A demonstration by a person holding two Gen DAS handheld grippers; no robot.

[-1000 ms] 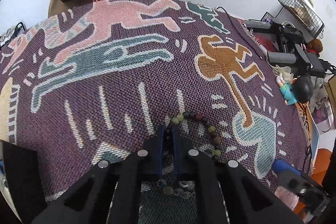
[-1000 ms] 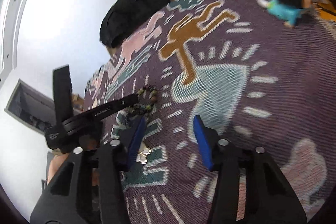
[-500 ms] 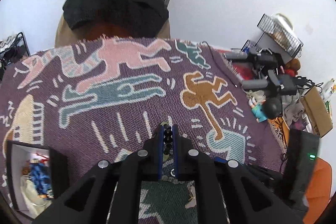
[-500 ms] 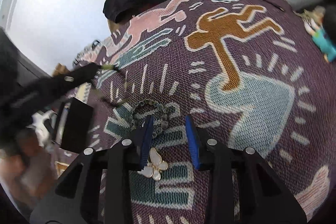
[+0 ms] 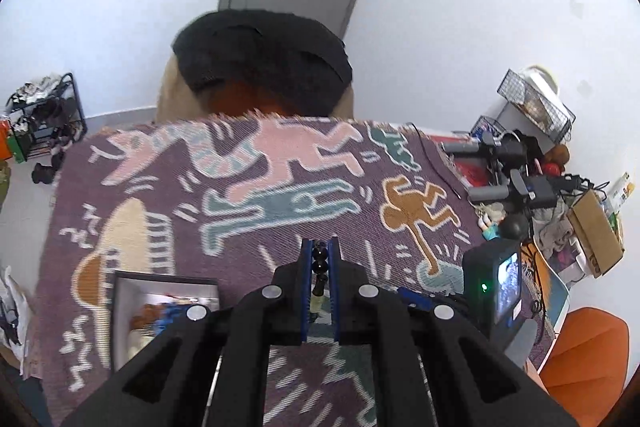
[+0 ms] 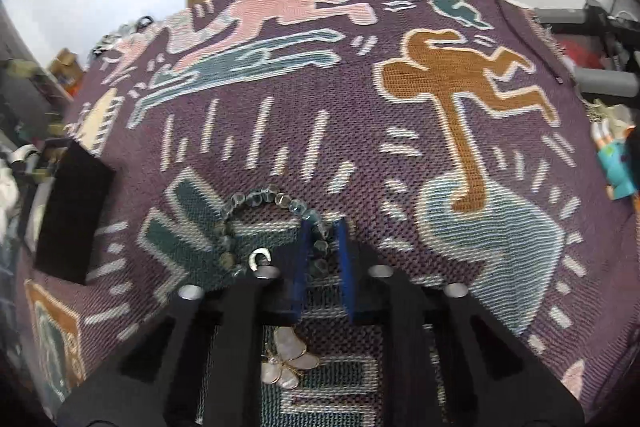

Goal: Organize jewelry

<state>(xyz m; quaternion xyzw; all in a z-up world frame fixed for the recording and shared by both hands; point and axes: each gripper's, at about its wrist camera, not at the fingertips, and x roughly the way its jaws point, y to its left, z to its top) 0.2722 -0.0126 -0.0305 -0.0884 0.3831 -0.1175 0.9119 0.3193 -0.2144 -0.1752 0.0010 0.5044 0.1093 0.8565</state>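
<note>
My left gripper is shut on a dark beaded bracelet and holds it well above the patterned purple cloth. An open jewelry box with things inside sits below it to the left; it shows as a black box in the right wrist view. My right gripper is low over the cloth, its blue fingers close on either side of a pale blue-green beaded bracelet that lies flat. A small silver ring and a white butterfly brooch lie beside it.
A black-cushioned chair stands beyond the far table edge. Clutter, a doll figure and wire baskets line the right side. An orange chair is at lower right. The right gripper's device with a lit screen shows right of centre.
My left gripper has lifted the dark bracelet off the cloth and risen high. My right gripper has moved down to the pale bracelet and narrowed its fingers around it.
</note>
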